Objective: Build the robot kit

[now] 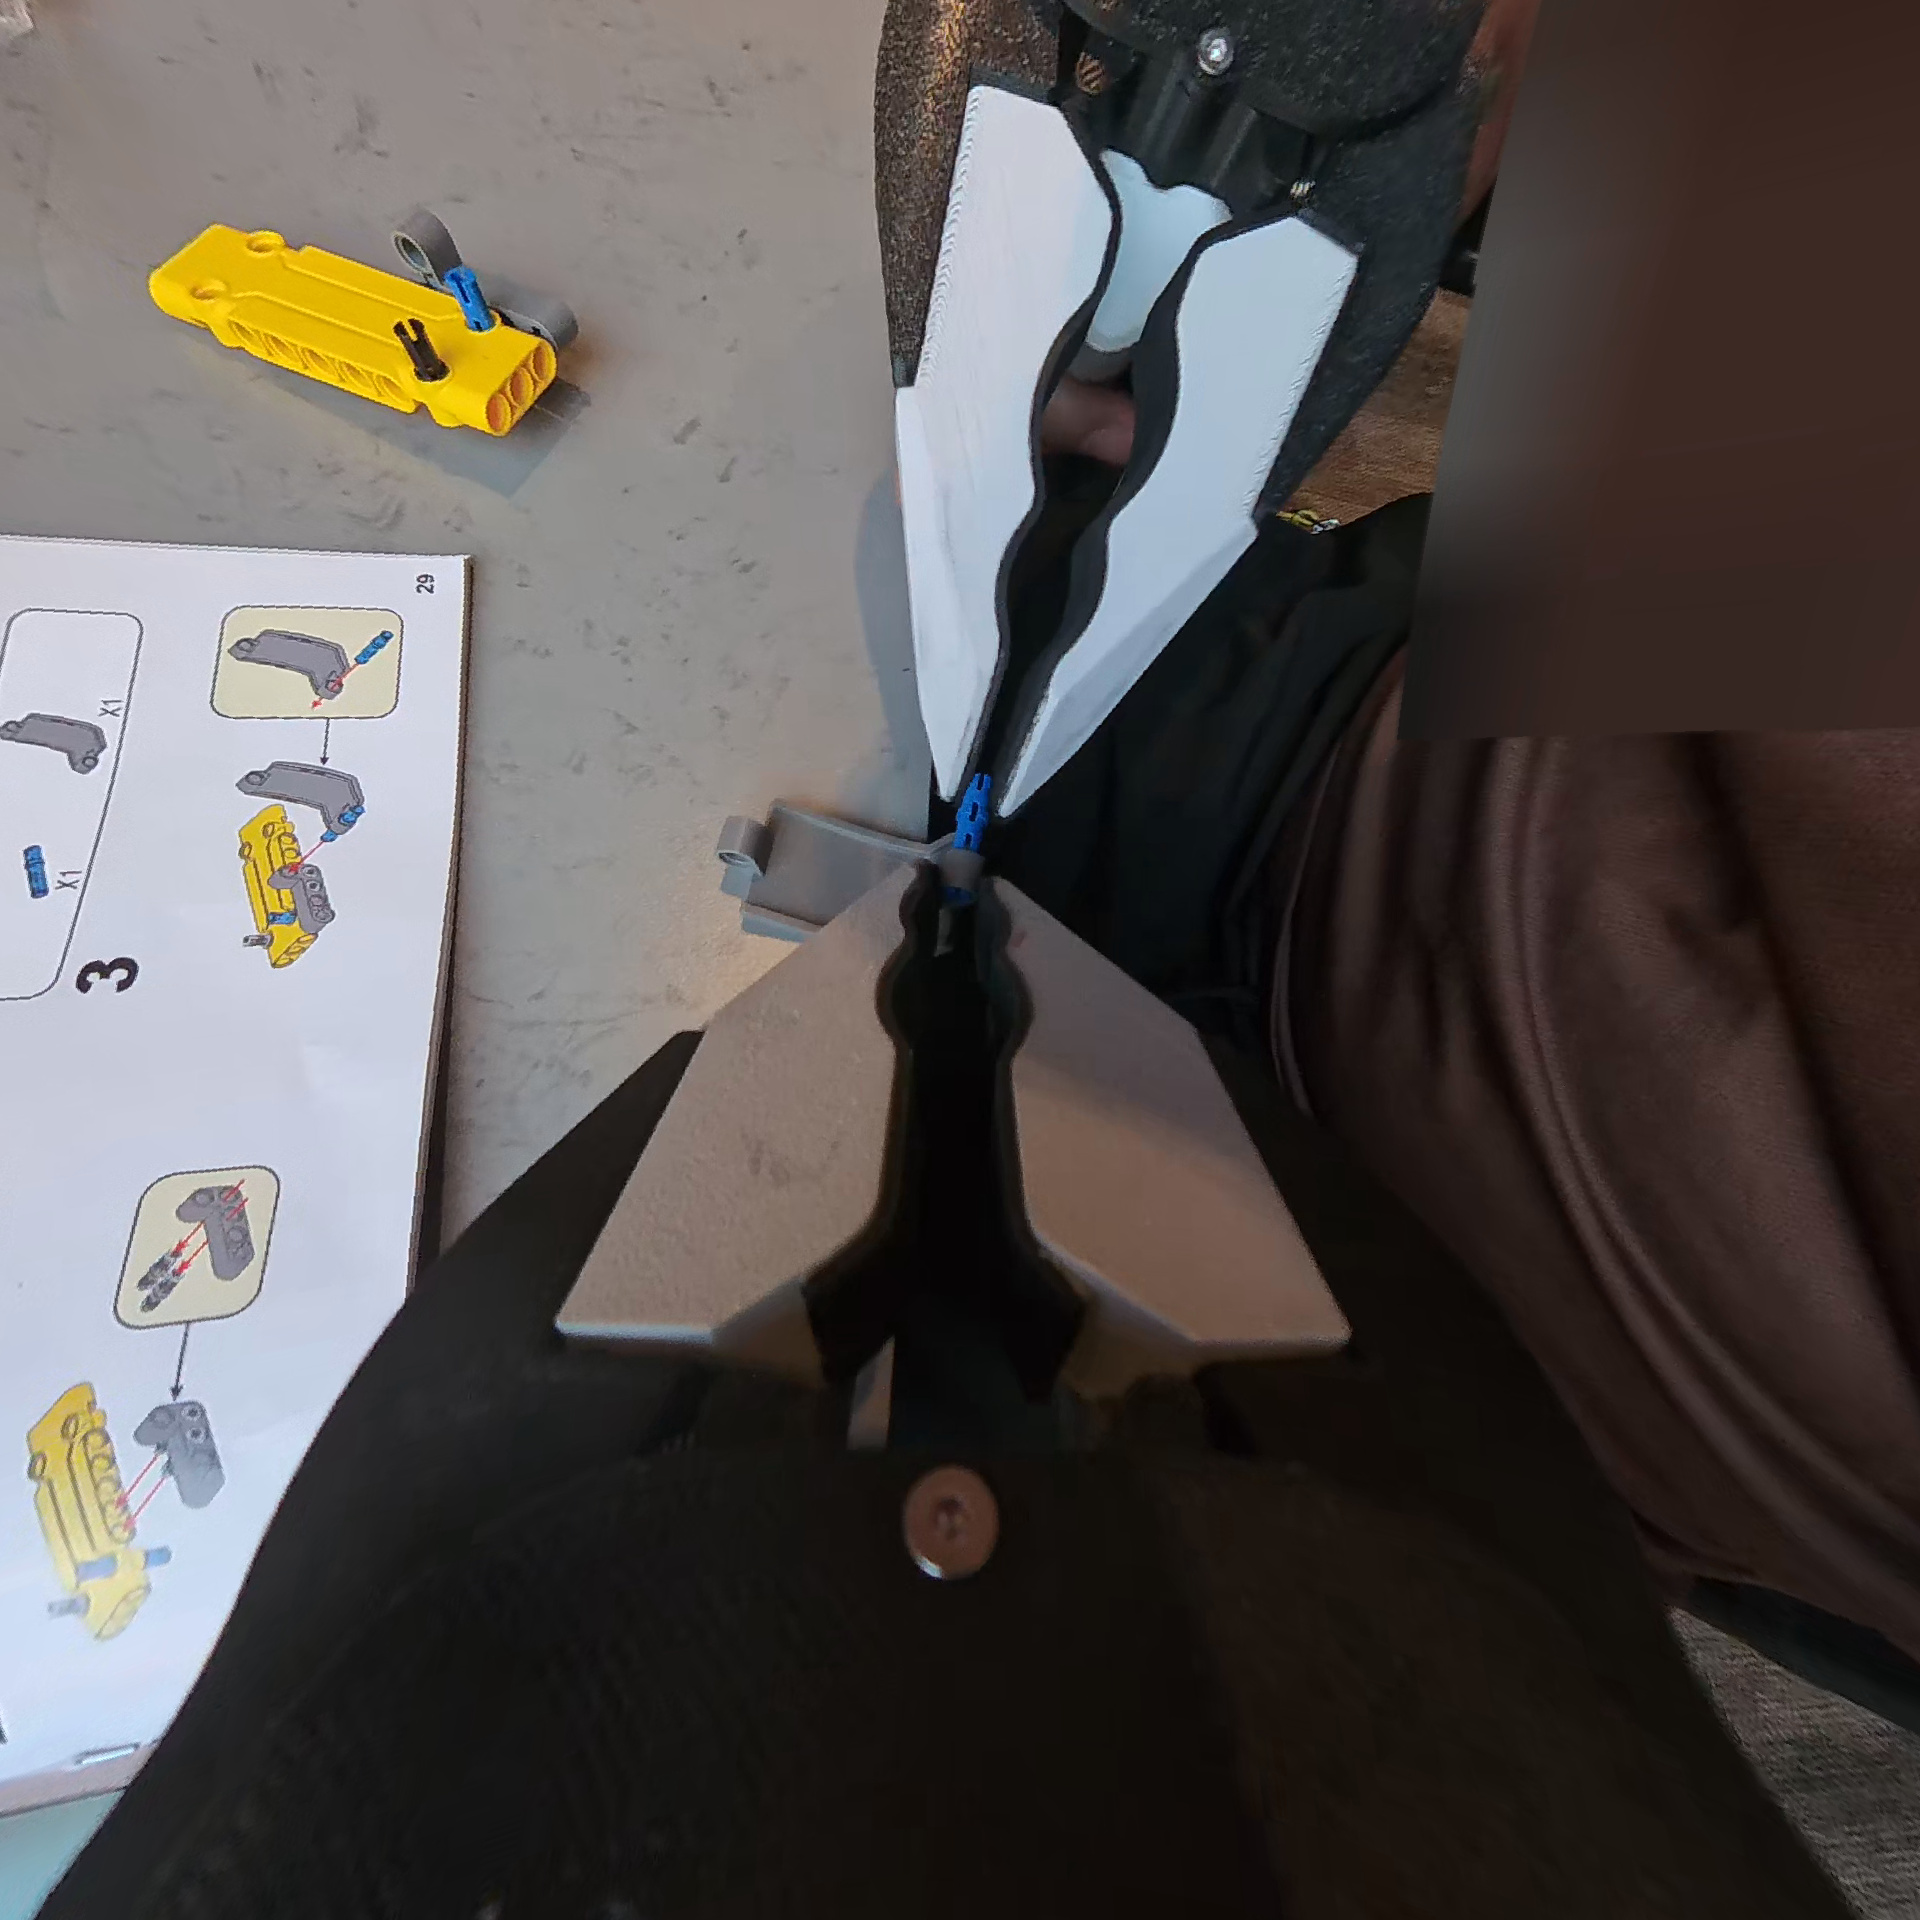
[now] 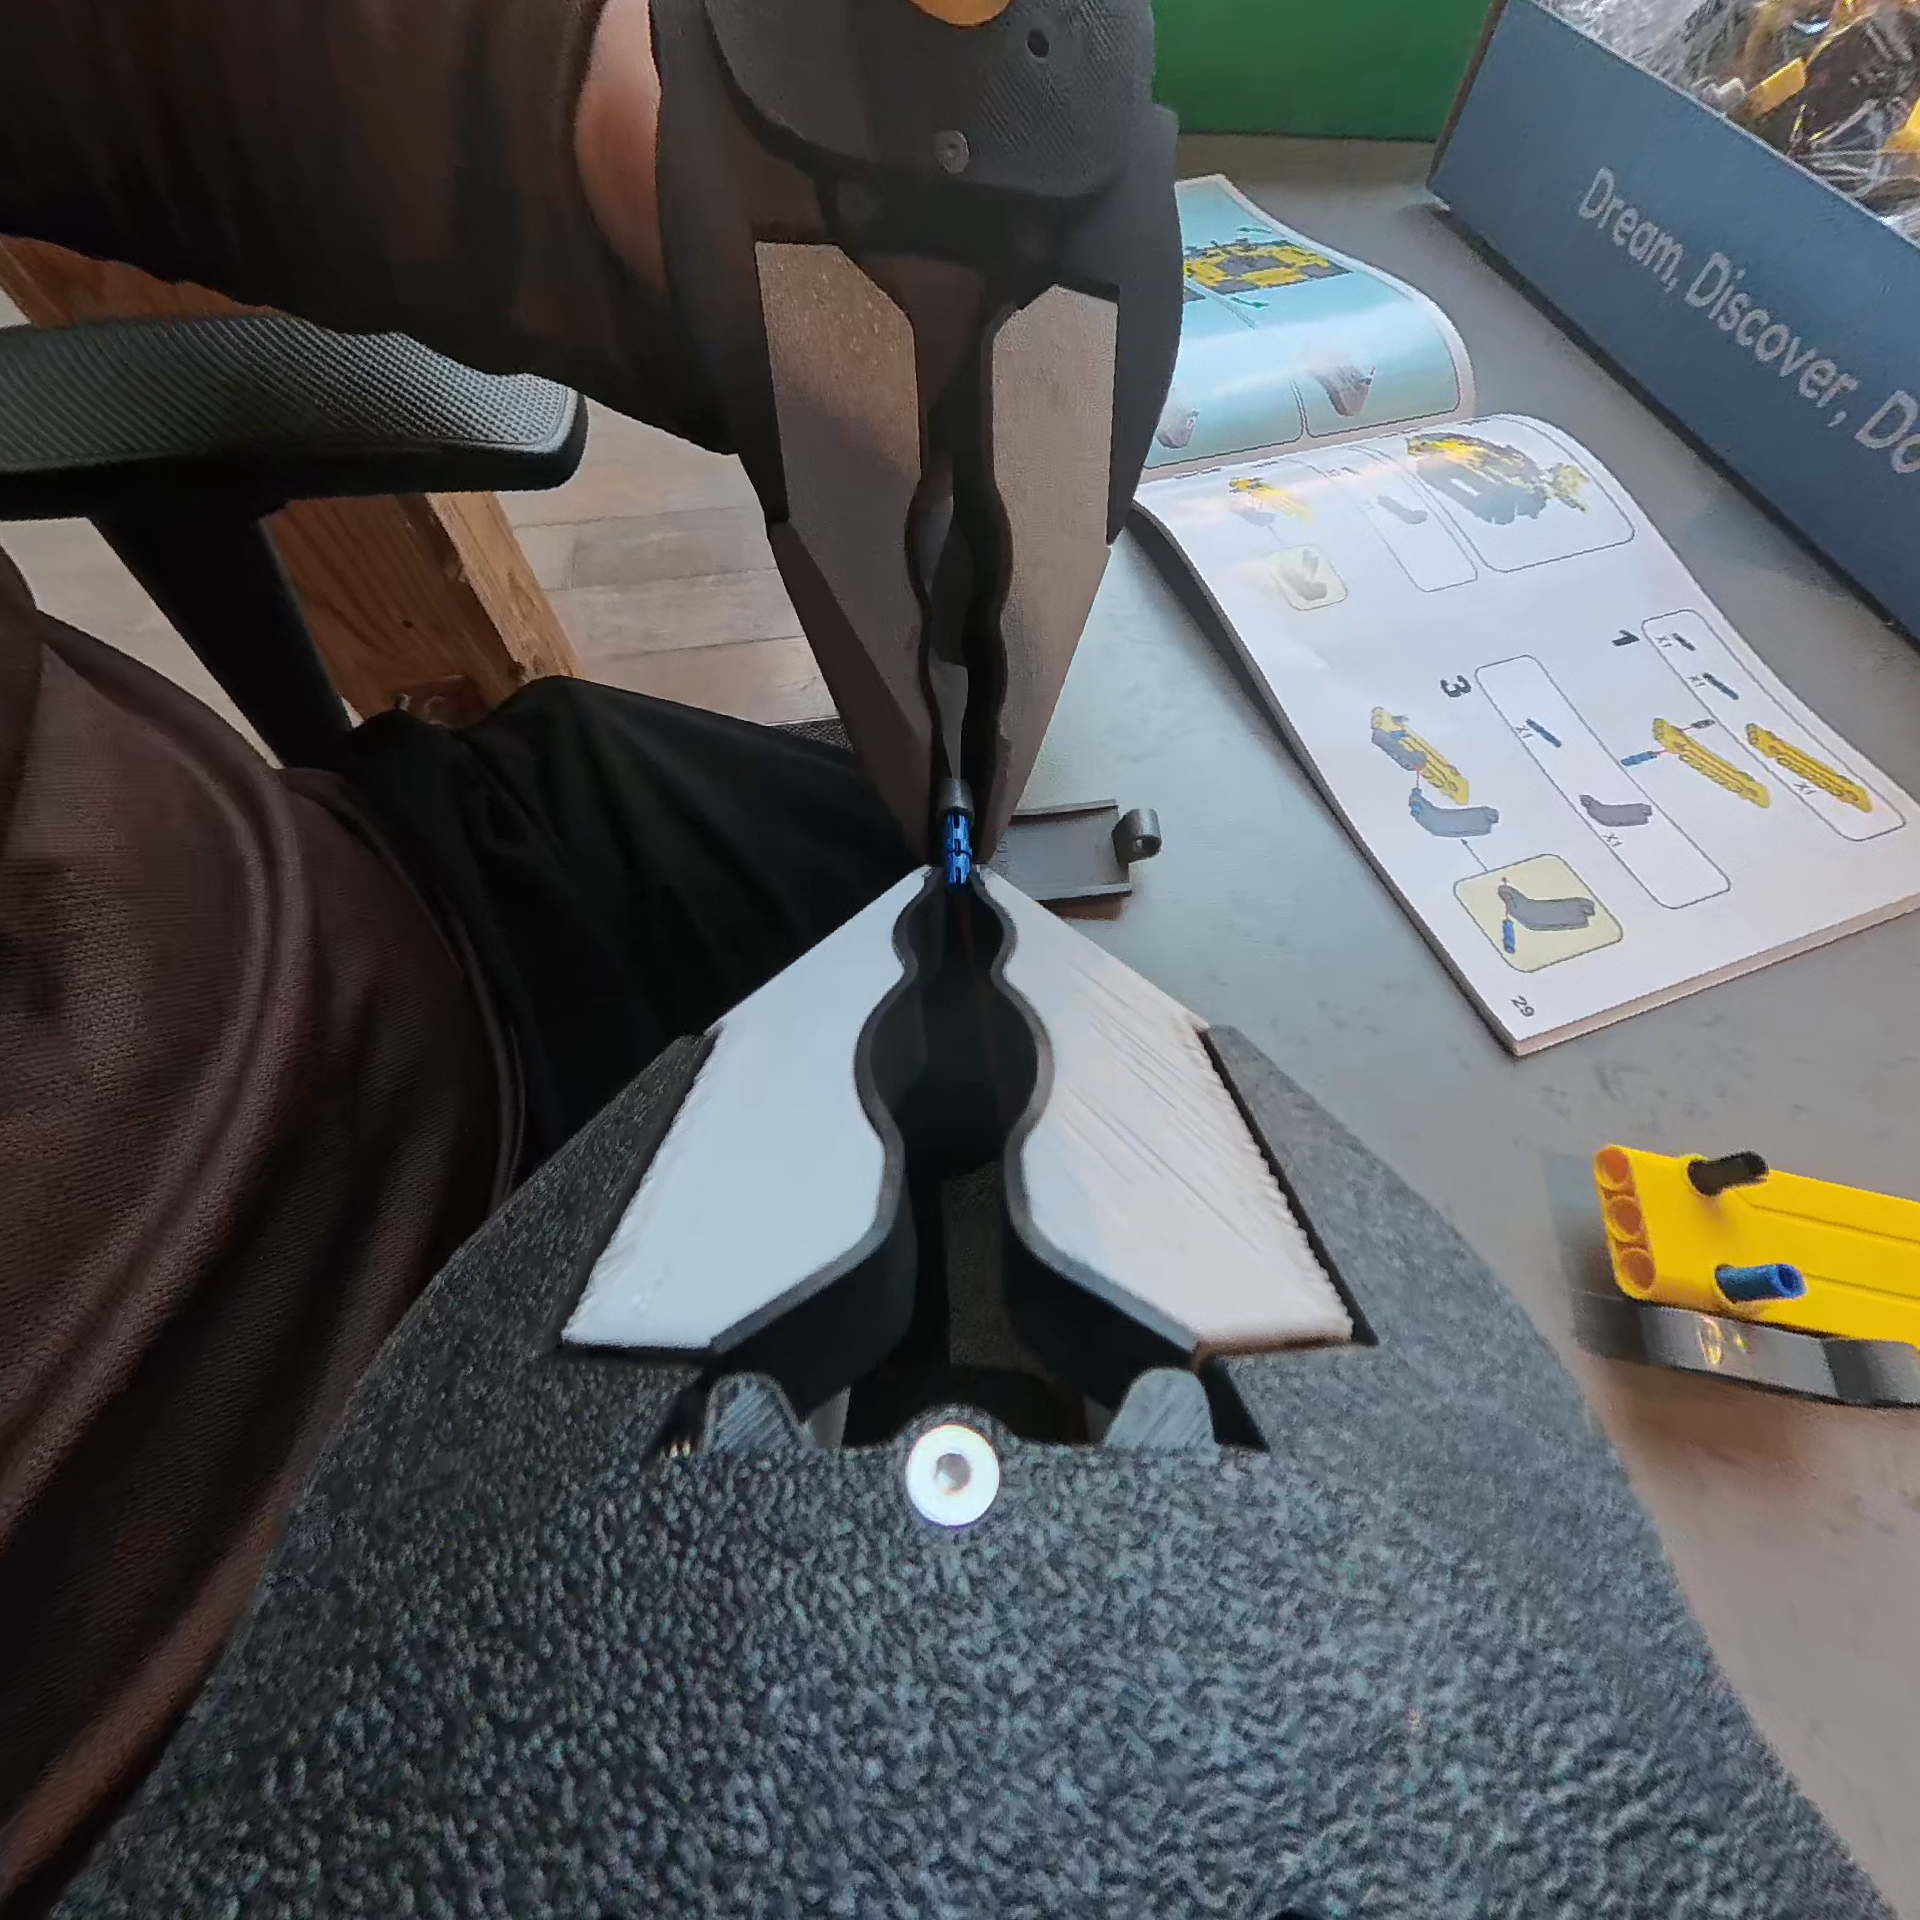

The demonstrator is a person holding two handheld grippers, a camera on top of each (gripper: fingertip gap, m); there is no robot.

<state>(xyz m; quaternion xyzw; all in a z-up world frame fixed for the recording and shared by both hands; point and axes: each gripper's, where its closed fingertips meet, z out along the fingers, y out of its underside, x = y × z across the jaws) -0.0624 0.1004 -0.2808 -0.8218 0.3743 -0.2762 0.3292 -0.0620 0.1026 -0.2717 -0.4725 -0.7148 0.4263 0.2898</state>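
Observation:
My left gripper [image 1: 951, 891] is shut on one end of a grey curved panel piece [image 1: 810, 862], which sticks out to the left above the table edge. My right gripper [image 2: 954, 881] is shut on a small blue pin [image 2: 954, 847]. The two grippers meet tip to tip. The blue pin [image 1: 975, 808] reaches the grey piece's round end socket; how deep it sits I cannot tell. In the right wrist view the grey piece [image 2: 1070, 852] shows to the right of the left gripper [image 2: 961, 802]. The right gripper [image 1: 977, 781] comes from the top of the left wrist view.
A yellow brick assembly [image 1: 353, 327] with blue and black pins lies on the grey table [image 1: 644, 520], also in the right wrist view [image 2: 1787, 1247]. An open instruction booklet [image 1: 208, 1039] lies nearby. A blue box [image 2: 1714, 260] of parts stands behind. A person's torso and a chair armrest [image 2: 260, 405] are close. The tips of both grippers are at nearly the same place.

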